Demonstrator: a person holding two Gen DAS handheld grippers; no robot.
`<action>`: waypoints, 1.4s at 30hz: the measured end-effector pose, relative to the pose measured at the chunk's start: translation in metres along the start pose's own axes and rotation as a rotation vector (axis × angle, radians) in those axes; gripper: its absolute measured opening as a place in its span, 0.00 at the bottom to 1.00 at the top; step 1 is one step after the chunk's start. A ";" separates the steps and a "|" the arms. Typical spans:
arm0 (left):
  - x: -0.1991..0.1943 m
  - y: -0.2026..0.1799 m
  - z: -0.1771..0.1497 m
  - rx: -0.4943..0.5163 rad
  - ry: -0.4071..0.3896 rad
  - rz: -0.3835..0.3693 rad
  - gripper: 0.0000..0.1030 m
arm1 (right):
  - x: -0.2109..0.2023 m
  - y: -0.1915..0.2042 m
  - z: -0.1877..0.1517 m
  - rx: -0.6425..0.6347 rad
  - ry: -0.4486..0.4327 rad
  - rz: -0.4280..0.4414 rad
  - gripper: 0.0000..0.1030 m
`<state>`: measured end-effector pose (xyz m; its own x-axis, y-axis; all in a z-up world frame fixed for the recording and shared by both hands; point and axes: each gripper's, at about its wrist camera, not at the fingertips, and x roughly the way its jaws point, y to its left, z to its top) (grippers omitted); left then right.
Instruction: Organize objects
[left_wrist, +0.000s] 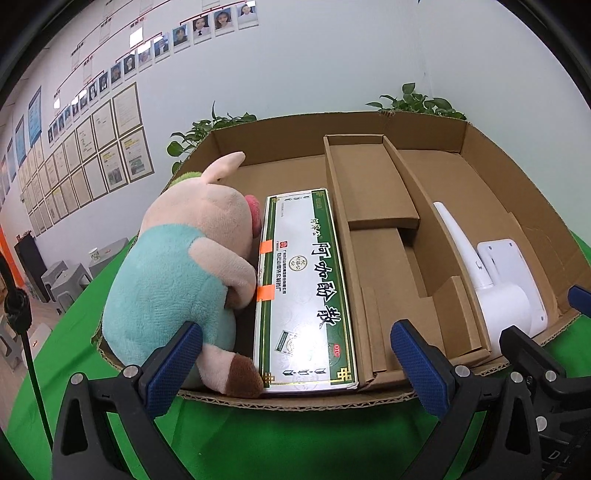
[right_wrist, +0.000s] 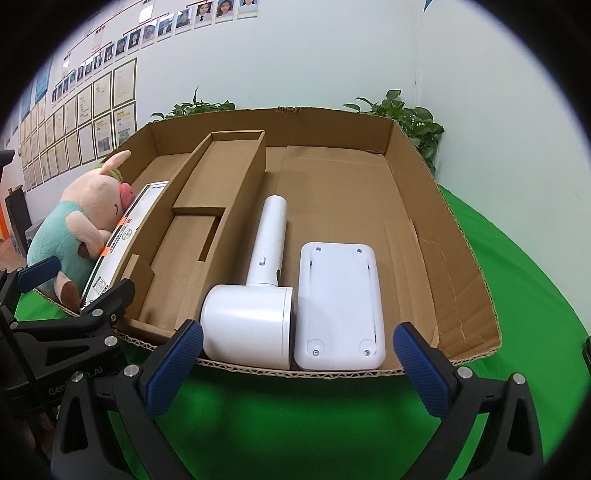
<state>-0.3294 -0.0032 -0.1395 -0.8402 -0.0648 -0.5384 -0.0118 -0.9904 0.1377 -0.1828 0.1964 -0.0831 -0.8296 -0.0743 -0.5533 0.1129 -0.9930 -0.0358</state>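
An open cardboard tray (left_wrist: 517, 173) (right_wrist: 443, 229) lies on green cloth. At its left end a plush pig (left_wrist: 177, 266) (right_wrist: 74, 229) leans against a green-and-white medicine box (left_wrist: 306, 291) (right_wrist: 125, 236). At the right end lie a white hair-dryer-shaped device (right_wrist: 255, 302) (left_wrist: 495, 291) and a white flat plate (right_wrist: 338, 306) (left_wrist: 498, 258). My left gripper (left_wrist: 295, 373) is open and empty just in front of the medicine box. My right gripper (right_wrist: 299, 369) is open and empty just in front of the white device and plate.
A cardboard insert (left_wrist: 373, 206) (right_wrist: 207, 206) divides the tray in the middle. Potted plants (right_wrist: 410, 118) stand behind the tray against the wall. The green cloth (right_wrist: 295, 424) covers the table. Grey stools (left_wrist: 66, 277) stand on the floor at left.
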 end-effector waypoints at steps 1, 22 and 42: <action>0.000 0.000 0.000 0.000 0.000 -0.001 1.00 | 0.000 0.000 0.000 0.000 0.000 0.000 0.99; 0.006 -0.004 0.001 0.009 0.005 0.013 1.00 | 0.001 -0.001 0.000 0.002 0.000 0.004 0.99; 0.006 -0.004 0.000 0.009 0.003 0.011 1.00 | -0.001 -0.001 -0.002 0.004 -0.003 0.007 0.99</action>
<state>-0.3349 0.0007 -0.1434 -0.8385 -0.0761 -0.5396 -0.0074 -0.9885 0.1510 -0.1813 0.1973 -0.0842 -0.8303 -0.0814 -0.5514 0.1162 -0.9928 -0.0283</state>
